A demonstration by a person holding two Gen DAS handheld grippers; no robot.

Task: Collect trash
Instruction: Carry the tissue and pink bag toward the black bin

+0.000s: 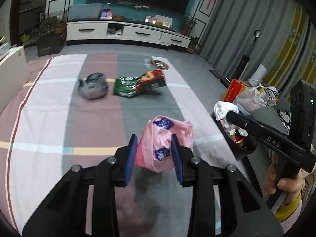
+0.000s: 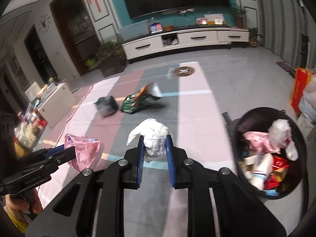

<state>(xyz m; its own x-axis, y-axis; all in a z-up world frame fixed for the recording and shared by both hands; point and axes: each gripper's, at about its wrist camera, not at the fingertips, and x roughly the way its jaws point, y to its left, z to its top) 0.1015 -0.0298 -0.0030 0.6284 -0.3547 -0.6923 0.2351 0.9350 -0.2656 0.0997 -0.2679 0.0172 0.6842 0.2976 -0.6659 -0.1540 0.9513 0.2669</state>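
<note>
My left gripper (image 1: 154,144) is shut on a pink plastic bag (image 1: 165,138), held just above the striped cloth; it also shows in the right wrist view (image 2: 85,152). My right gripper (image 2: 154,145) is shut on a crumpled white paper wad (image 2: 153,136), seen in the left wrist view (image 1: 225,109) above the black trash bin (image 1: 244,152). The bin (image 2: 256,116) stands right of the cloth, holding several pieces of trash. A grey crumpled bag (image 1: 92,87) and a green snack wrapper (image 1: 138,85) lie further back on the cloth.
The striped cloth (image 1: 49,118) covers the surface. A round dark coaster (image 1: 159,64) lies at its far edge. Red box and plastic bags (image 1: 248,96) stand to the right. A white TV cabinet (image 1: 126,32) and potted plants are at the back wall.
</note>
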